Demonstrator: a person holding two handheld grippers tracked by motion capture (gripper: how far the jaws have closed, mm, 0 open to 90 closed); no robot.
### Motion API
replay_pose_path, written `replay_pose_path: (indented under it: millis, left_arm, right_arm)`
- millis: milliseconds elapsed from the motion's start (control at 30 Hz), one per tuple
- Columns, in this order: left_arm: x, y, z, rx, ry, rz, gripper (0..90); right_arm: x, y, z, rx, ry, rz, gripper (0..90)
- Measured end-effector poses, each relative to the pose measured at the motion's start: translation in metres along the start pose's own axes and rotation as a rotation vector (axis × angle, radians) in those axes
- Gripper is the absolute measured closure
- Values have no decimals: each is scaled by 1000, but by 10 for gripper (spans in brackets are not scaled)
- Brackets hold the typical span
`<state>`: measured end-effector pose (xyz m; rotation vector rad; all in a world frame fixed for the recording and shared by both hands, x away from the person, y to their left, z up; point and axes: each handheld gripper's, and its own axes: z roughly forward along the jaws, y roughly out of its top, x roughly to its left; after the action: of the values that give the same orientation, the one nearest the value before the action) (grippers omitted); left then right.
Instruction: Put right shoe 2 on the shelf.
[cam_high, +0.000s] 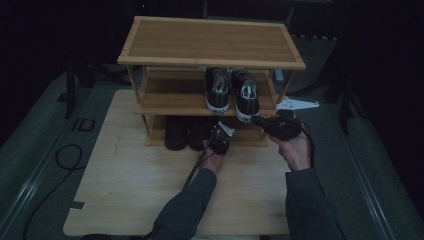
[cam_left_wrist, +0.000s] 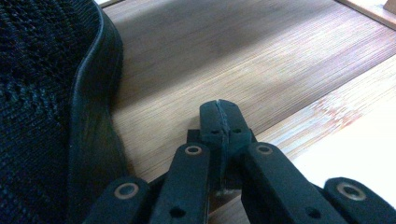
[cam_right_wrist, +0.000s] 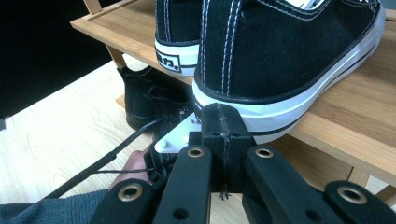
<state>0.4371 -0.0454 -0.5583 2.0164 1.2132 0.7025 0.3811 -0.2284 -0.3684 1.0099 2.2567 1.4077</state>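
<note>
A three-tier bamboo shoe rack (cam_high: 165, 95) stands at the far side of the table. Two black-and-white sneakers (cam_high: 218, 89) (cam_high: 245, 92) sit side by side on its middle shelf, heels toward me. A pair of black shoes (cam_high: 176, 133) rests on the bottom shelf. My left gripper (cam_high: 217, 134) is shut and empty at the bottom shelf's edge, just right of a black mesh shoe (cam_left_wrist: 42, 116); its jaws (cam_left_wrist: 220, 112) meet over the bamboo. My right gripper (cam_high: 257, 120), also shut and empty, points at the heel of the right sneaker (cam_right_wrist: 280, 56); its tip (cam_right_wrist: 223, 119) sits just below the white sole.
The rack's top shelf (cam_high: 210, 41) is bare. The light wooden table (cam_high: 130, 180) stretches in front of the rack. A black cable (cam_high: 67, 157) loops on the floor at the left. In the right gripper view, the other hand and its gripper (cam_right_wrist: 170, 142) sit below.
</note>
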Motion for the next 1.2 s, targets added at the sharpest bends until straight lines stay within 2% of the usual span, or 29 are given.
replay_pose_path:
  millis: [700, 1200]
  left_arm:
    - [1, 0, 0, 3, -2, 2, 900]
    - [0, 0, 0, 3, 1, -2, 900]
  right_arm:
    - [6, 4, 11, 0, 15, 3, 900]
    - [1, 5, 15, 4, -14, 6, 900]
